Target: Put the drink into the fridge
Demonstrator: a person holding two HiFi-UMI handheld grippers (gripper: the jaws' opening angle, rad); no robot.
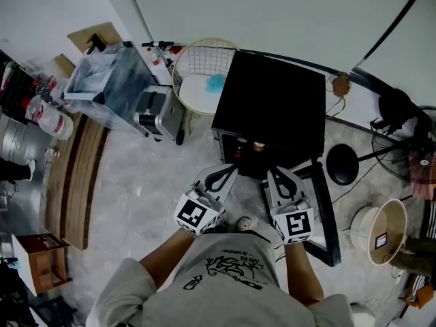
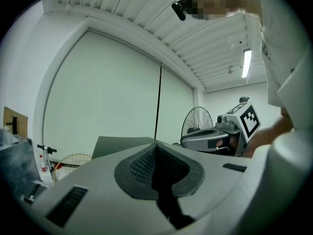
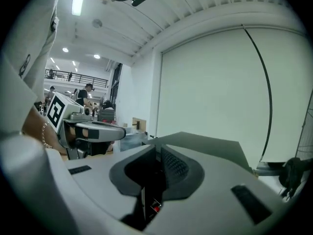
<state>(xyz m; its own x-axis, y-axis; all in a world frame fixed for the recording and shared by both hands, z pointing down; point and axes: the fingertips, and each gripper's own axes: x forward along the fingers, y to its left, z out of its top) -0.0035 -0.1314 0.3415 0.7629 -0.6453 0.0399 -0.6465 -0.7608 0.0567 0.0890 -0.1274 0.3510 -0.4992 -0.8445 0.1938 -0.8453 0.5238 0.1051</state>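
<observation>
Your left hand-held gripper (image 1: 230, 169) and right hand-held gripper (image 1: 275, 174): jaws together (nothing between either pair). Black fridge (image 1: 272, 101) just ahead, near both tips.

Fridge (image 1: 272, 101) matt black; basket (image 1: 187, 63) metal wire; planks (image 1: 78, 182) wood.

Black box-shaped fridge (image 1: 272, 107) upright on floor (image 1: 146, 182)

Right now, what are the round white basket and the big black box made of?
The basket looks like thin metal wire with a white coating: you can see right through its open grid. The black box, probably the fridge, has a smooth, dull top with hardly any shine. It could be painted metal or plastic; the look doesn't settle which.
</observation>
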